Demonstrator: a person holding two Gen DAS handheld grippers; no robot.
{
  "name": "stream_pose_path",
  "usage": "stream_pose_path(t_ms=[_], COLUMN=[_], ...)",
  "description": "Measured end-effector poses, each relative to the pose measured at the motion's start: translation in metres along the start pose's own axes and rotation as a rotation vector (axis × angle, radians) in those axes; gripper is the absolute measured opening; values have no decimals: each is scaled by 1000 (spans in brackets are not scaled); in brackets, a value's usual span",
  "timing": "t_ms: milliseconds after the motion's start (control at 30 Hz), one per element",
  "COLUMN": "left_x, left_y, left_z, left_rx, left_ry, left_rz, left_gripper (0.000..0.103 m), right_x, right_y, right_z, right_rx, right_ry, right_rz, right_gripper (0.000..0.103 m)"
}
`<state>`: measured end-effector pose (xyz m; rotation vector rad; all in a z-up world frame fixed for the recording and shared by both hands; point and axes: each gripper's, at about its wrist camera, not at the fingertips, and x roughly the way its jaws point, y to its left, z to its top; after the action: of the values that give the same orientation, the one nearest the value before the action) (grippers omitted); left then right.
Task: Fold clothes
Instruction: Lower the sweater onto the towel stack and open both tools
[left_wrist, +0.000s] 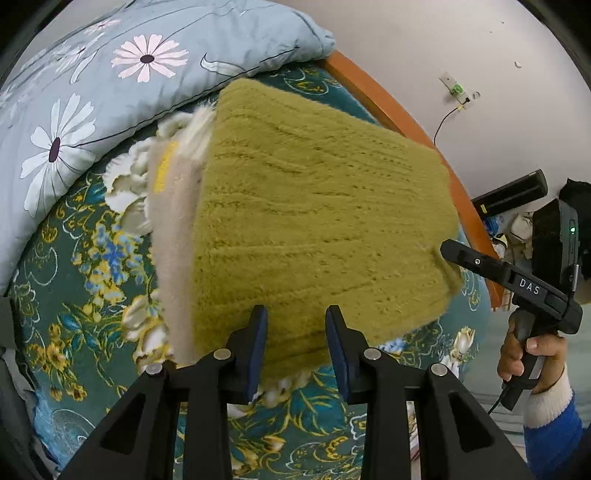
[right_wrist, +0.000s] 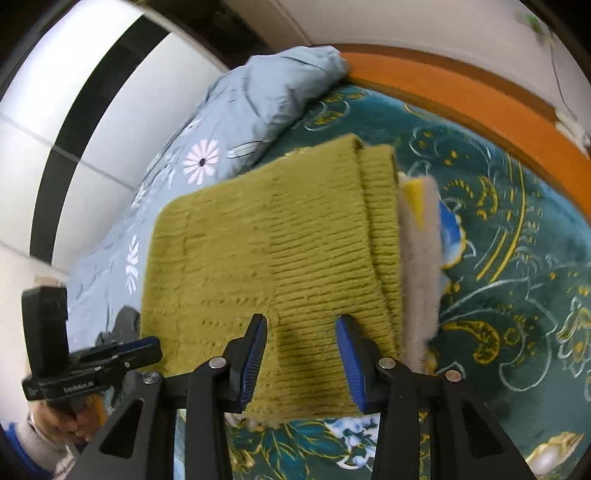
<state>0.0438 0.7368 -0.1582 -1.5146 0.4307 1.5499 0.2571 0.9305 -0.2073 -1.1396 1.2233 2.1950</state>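
Note:
A folded olive-green knit sweater (left_wrist: 317, 221) lies on the bed, with a beige fuzzy garment (left_wrist: 177, 236) showing under its edge. My left gripper (left_wrist: 297, 332) is open, its blue pads either side of the sweater's near edge. My right gripper (right_wrist: 301, 339) is open too, straddling another edge of the sweater (right_wrist: 266, 258). The beige garment (right_wrist: 421, 266) shows at the right in the right wrist view. The right gripper also appears in the left wrist view (left_wrist: 454, 253); the left one in the right wrist view (right_wrist: 147, 349).
The bed has a teal floral cover (left_wrist: 92, 280) (right_wrist: 517, 280). A light-blue flowered pillow (left_wrist: 110, 74) (right_wrist: 251, 107) lies behind the sweater. An orange wooden bed frame (left_wrist: 406, 129) (right_wrist: 480, 96) runs along the white wall.

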Motion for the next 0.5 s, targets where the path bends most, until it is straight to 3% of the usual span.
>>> stream_pose_path(t_ms=[267, 500], left_x=[24, 26], left_y=[1, -3], left_z=[8, 7], left_rx=[-16, -129], left_ry=[46, 49], left_rz=[34, 55], left_gripper=[33, 34], right_x=[21, 21], right_y=[-12, -14], right_z=[4, 2], right_rx=[61, 67], right_ry=[27, 48], right_rz=[-7, -16], right_gripper=[43, 44])
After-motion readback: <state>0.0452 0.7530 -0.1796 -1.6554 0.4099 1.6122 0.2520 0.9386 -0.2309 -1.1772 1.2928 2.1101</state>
